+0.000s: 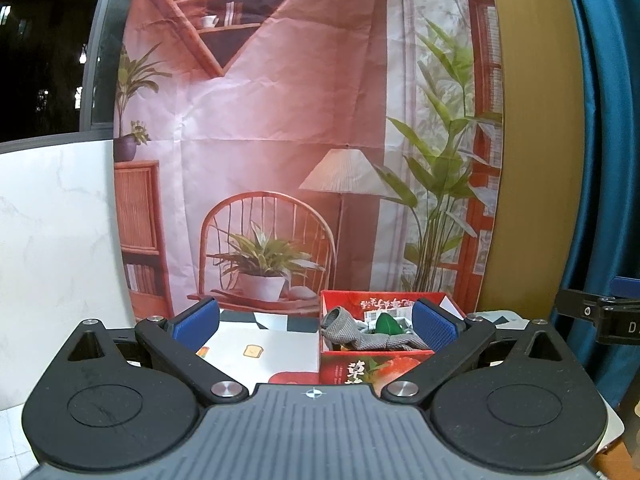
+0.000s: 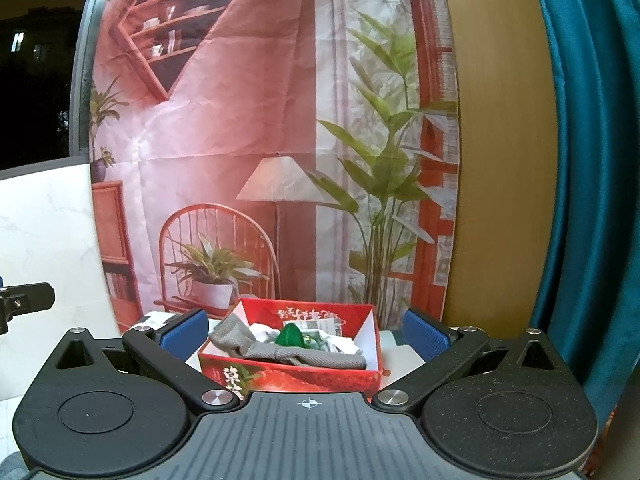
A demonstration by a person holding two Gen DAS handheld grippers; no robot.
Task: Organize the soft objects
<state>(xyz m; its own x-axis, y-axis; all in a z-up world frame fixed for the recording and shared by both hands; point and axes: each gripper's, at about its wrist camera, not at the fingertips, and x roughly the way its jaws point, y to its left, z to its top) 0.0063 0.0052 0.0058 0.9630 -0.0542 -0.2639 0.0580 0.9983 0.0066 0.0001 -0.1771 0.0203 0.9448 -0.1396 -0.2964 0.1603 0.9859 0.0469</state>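
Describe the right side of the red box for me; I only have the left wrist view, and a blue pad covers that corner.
Observer: The right wrist view shows the whole red box. Its right inner wall is white and bare.
Operator: Follow the grey sock to its end.
Observer: The grey sock runs along the front wall and ends just short of that right wall, inside the box.
Operator: Report the right gripper.
Observer: The right gripper is open and holds nothing. The box appears between its fingers, beyond their tips.
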